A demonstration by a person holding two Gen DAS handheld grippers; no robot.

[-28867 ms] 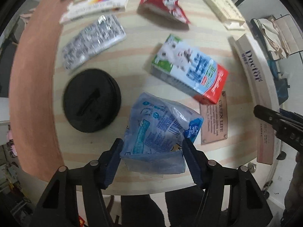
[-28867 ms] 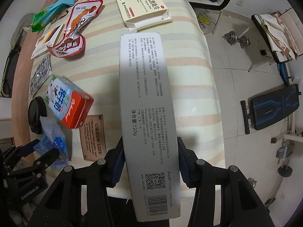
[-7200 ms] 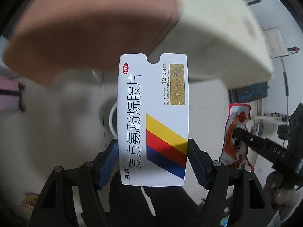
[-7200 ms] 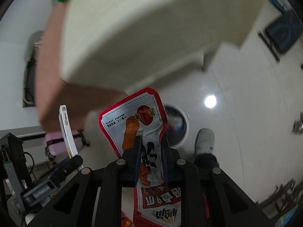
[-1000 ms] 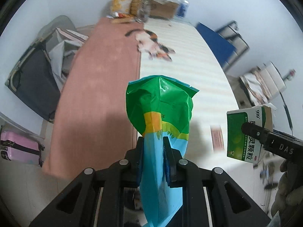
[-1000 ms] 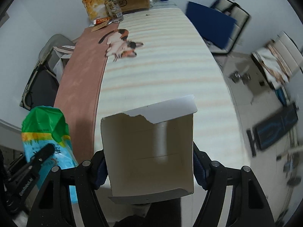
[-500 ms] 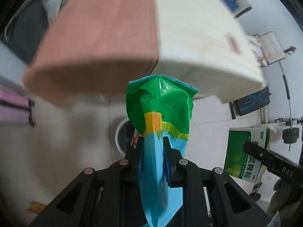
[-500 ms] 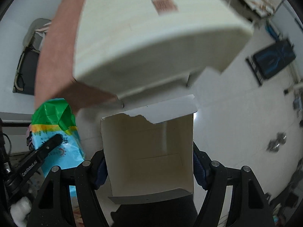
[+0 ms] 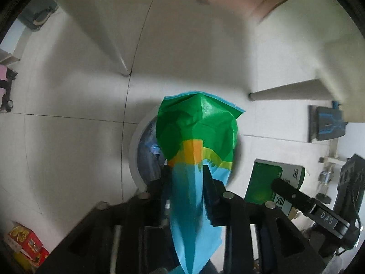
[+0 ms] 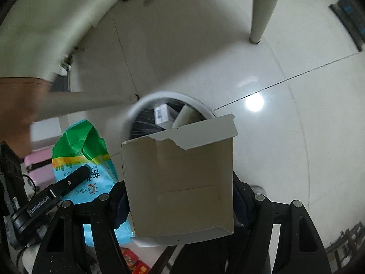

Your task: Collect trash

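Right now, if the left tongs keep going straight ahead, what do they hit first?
Probably the white trash bin, which sits right behind the green-and-blue bag clamped in the left tongs. Depth is unclear, so the gap cannot be judged.

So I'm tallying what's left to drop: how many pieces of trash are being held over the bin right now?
2: a green-and-blue bag in the left gripper, and an open cardboard box in the right gripper, both above the bin.

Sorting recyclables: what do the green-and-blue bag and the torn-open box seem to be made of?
Green-and-blue bag: apparently thin glossy plastic film; it creases and shines. Torn-open box: seemingly paperboard, matte grey-brown inside, with a ragged torn flap.
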